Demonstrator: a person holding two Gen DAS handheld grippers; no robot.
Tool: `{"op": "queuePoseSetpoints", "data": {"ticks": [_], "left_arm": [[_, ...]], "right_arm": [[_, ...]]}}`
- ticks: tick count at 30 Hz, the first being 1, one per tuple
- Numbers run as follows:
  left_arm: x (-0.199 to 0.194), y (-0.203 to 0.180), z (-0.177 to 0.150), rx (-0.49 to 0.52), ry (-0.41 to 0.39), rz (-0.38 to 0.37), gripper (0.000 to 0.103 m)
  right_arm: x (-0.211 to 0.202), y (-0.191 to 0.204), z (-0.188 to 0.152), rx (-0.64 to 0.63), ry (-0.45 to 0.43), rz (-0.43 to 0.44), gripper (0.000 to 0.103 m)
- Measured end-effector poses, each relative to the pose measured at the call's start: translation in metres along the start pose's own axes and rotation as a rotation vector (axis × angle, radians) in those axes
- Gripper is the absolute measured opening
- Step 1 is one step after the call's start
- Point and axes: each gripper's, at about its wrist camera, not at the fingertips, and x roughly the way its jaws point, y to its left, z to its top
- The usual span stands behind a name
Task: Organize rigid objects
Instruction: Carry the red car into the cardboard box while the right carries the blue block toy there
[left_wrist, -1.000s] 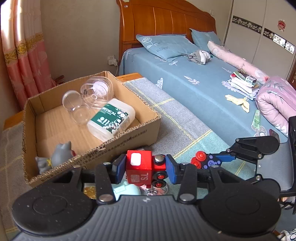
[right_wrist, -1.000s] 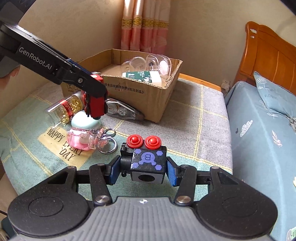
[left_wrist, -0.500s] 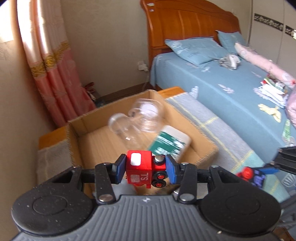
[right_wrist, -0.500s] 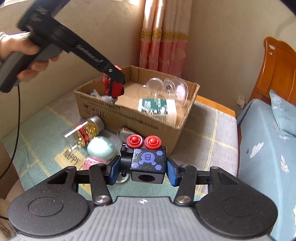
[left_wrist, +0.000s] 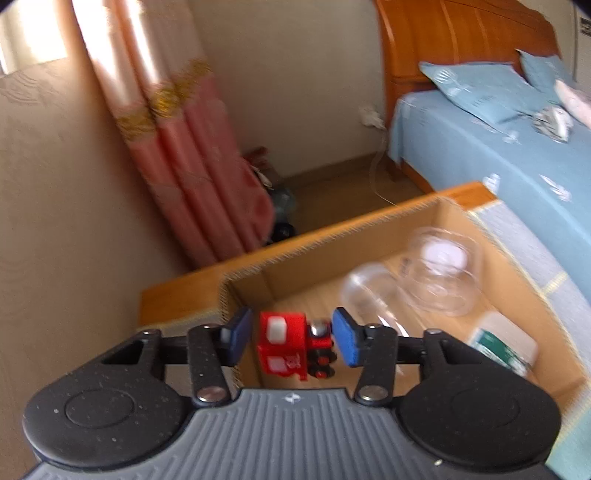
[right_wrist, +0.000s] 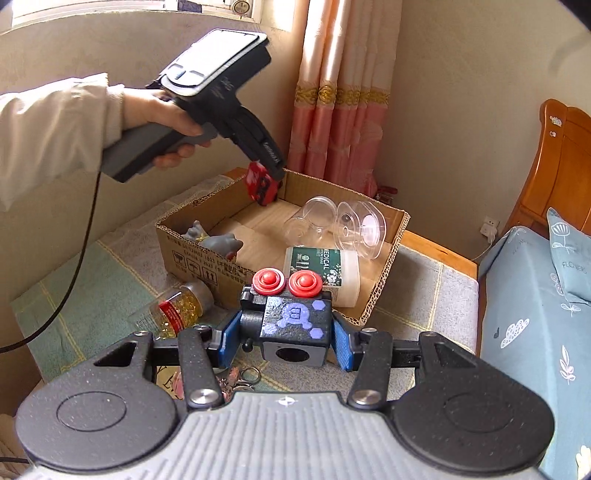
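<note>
A red toy train (left_wrist: 284, 343) hangs between the blue pads of my left gripper (left_wrist: 291, 339), over the far left corner of the cardboard box (left_wrist: 332, 236). The jaws are opening and gaps show beside the train, so the pads no longer press on it. In the right wrist view the train (right_wrist: 260, 184) tilts just under the left gripper (right_wrist: 273, 173), above the box (right_wrist: 192, 254). My right gripper (right_wrist: 284, 339) is shut on a black toy block (right_wrist: 295, 317) with two red buttons and purple marks, held in the air in front of the box.
The box holds clear plastic containers (right_wrist: 343, 225), a white and green bottle (right_wrist: 325, 269) and a grey toy figure (right_wrist: 218, 240). A jar of yellow capsules (right_wrist: 177, 306) and a key ring (right_wrist: 247, 374) lie on the cloth in front. A bed (right_wrist: 535, 314) stands at the right.
My left gripper has carried the train from the cloth to above the box's far corner, and its jaws have parted from it. The right gripper has risen a little with the block.
</note>
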Motion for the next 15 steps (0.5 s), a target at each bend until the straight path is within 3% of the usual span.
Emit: {"op": "queuePoseSetpoints", "data": {"ticks": [3,15], "left_arm": [[-0.001,0.007,0.000,-0.054,-0.005,-0.019,0.085],[-0.033,0.002,-0.017,-0.004,0.006,-0.075,0.093]], "right_arm": [[0.002,0.002,0.002,-0.005,0.004,0.004,0.055],[0.022,0.005,0.031,-0.030,-0.001,0.039,0.055]]}}
